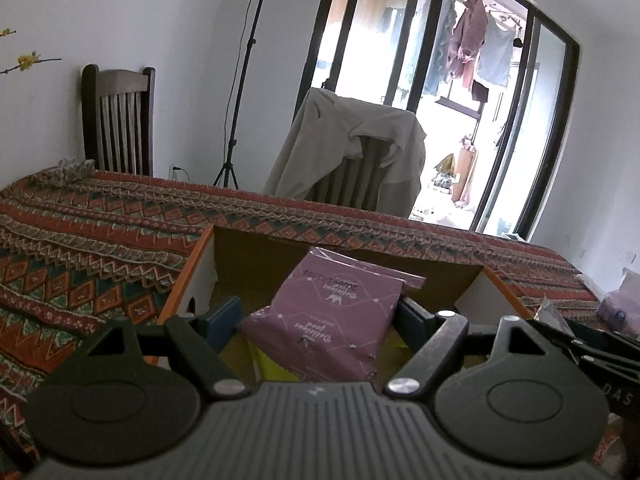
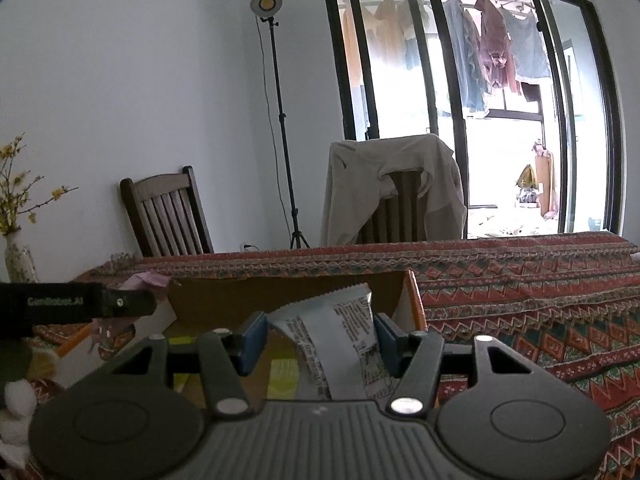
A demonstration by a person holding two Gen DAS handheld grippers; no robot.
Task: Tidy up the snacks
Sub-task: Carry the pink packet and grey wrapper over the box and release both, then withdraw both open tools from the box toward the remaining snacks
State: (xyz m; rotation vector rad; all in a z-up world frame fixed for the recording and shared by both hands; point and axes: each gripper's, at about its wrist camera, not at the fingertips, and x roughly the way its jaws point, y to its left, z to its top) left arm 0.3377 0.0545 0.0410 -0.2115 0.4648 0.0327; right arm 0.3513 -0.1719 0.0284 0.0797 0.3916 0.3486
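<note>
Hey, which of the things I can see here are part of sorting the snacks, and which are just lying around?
Part of the job:
purple snack packet, in the left gripper
white snack packet, in the right gripper
cardboard box

Just lying about:
beige jacket on a chair
wooden chair
light stand
flower vase

Both rigs look identical: left gripper [image 1: 316, 320] and right gripper [image 2: 320, 340] each have a ribbed dark grey body, 2 round black discs, black linkage arms with shiny silver screws, and blue pads on the jaws. White lettering on a black bar at the right view's edge, probably "GenRobot.AI".
</note>
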